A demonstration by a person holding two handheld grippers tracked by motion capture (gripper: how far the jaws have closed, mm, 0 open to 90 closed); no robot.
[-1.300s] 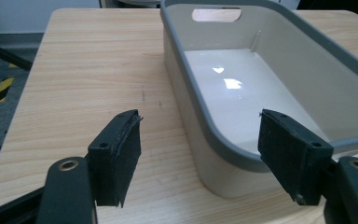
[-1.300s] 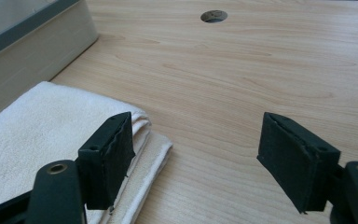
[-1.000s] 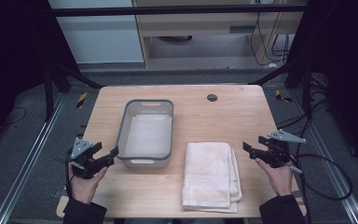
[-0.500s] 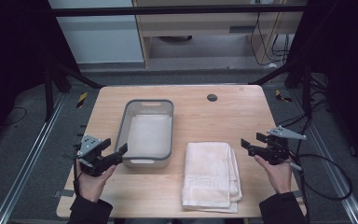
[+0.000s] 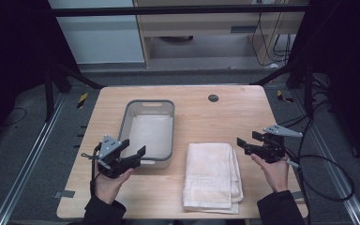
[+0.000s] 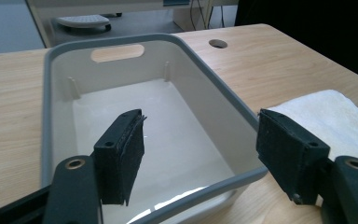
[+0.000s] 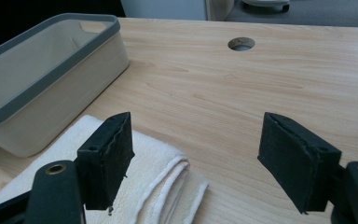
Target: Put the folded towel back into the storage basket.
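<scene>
- Table (image 5: pixel 201 119) of light wood carries a grey-rimmed white bin (image 5: pixel 149 132) left of centre and a folded white towel (image 5: pixel 212 176) just beside it, toward the person.
- Left gripper (image 5: pixel 133 155) hangs at the bin's near edge, jaws spread wide with nothing between them; in the left gripper view the bin (image 6: pixel 135 116) lies straight ahead.
- Right gripper (image 5: pixel 244 144) sits just right of the towel, jaws wide apart and holding nothing.
- A round hole (image 5: pixel 213 98) marks the tabletop's far side.
</scene>
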